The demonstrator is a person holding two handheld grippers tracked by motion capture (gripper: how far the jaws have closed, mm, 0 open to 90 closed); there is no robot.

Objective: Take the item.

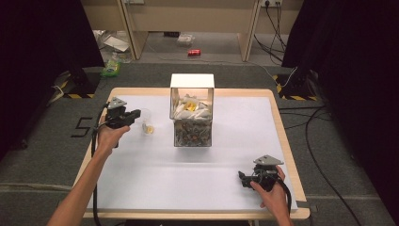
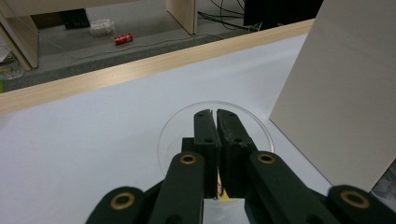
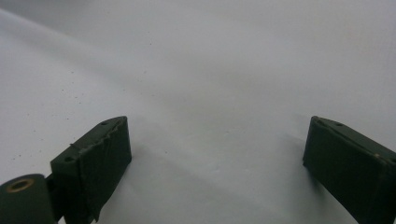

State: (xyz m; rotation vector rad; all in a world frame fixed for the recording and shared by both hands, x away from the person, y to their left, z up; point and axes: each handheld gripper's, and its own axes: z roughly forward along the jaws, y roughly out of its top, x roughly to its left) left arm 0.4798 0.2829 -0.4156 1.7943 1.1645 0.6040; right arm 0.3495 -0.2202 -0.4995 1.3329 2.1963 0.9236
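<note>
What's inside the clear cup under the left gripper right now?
In the clear cup a small yellow-orange item lies at the bottom. From the left gripper view the left gripper, nearly shut, covers most of the cup's inside; just a yellow sliver shows below the jaws, so what it is can't be told.

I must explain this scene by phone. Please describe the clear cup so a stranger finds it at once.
Start at the tall clear box with a white lid in the middle of the table. The cup stands just to its left, under the left claw. It is small, round and see-through, with something yellow at the bottom.
</note>
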